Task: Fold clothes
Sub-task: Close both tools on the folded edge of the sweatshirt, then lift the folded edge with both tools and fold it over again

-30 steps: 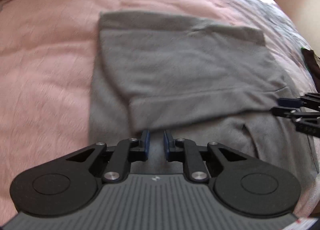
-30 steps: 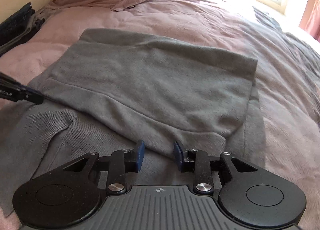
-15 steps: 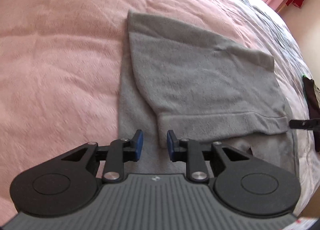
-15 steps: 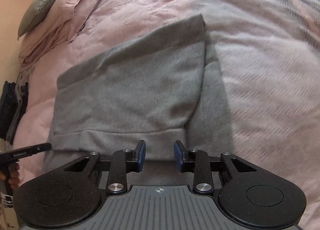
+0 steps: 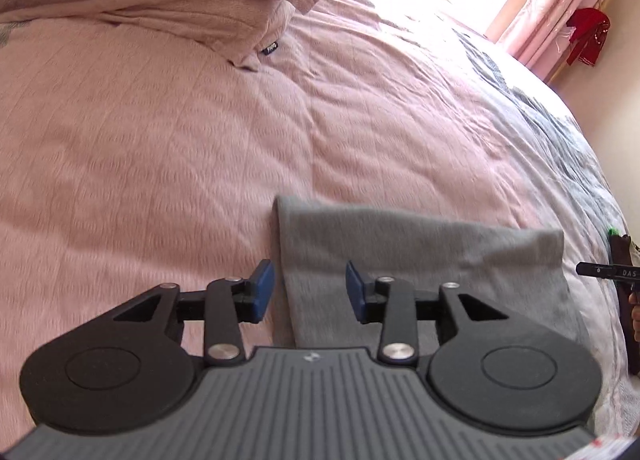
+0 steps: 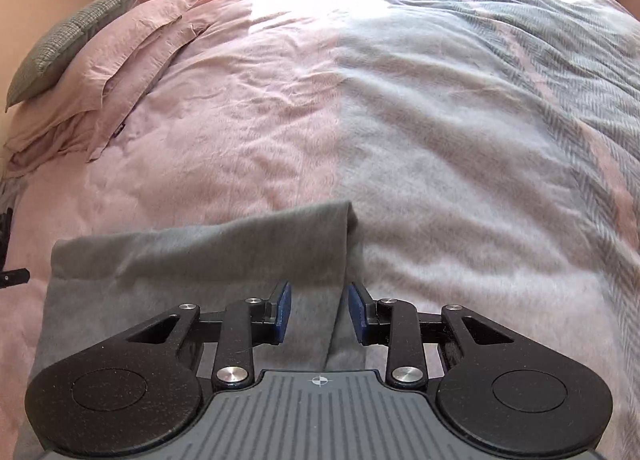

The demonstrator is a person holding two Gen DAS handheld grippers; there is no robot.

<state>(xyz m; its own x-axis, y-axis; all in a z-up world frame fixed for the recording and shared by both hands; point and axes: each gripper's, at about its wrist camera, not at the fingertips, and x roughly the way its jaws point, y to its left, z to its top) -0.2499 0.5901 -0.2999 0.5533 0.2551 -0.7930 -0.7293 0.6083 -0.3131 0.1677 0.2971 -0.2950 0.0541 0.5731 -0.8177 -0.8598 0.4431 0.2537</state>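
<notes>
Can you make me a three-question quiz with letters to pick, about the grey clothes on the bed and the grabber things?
1. Where does the soft grey folded garment lie?
A. on the pink bed cover
B. on a wooden chair
C. inside a drawer

2. What colour are the pads on the left gripper?
A. yellow
B. blue
C. white

3. What is the right gripper doing?
A. squeezing a pillow
B. carrying a sock
C. open, pinching nothing

Answers: 1 A, the garment rests flat on the bed cover. 2 B, both pads are blue; these jaws are opening, above the garment's edge. 3 C, a gap shows between its pads, over the garment's side edge.
</notes>
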